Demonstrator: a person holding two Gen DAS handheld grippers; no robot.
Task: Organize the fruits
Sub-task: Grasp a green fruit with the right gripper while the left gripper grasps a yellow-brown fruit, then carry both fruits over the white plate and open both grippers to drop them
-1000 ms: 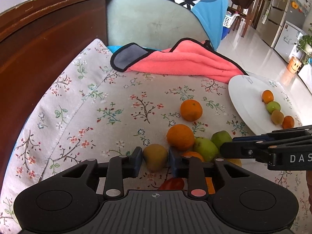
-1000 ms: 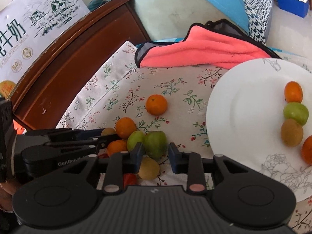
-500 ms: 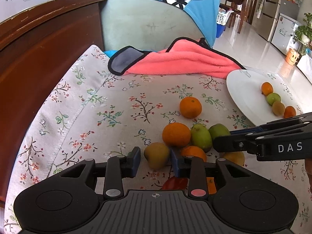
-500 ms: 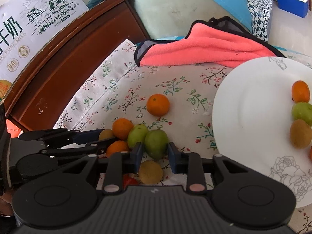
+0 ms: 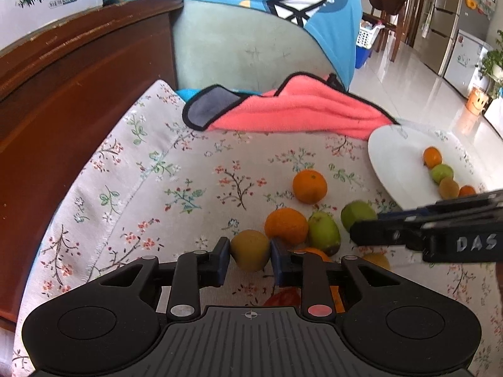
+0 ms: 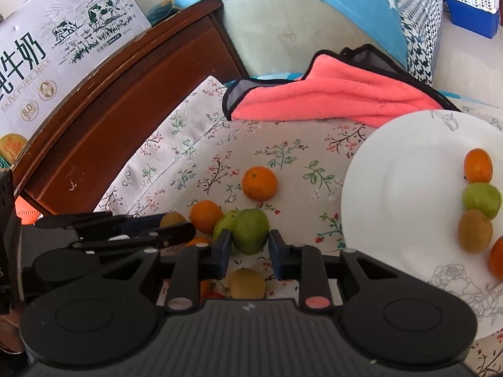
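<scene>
We grip the brownish fruit [image 5: 250,249] with our left gripper [image 5: 248,256] and the green fruit [image 6: 250,231] with our right gripper [image 6: 248,248], the plate [image 6: 393,188] lying to the right

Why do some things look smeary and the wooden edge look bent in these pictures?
Left wrist view: the right gripper and the green fruit beside it are smeared by motion, while the brownish fruit in the left gripper is sharp. Both views: the fisheye lens bows the wooden board, and the floor glares.
</scene>
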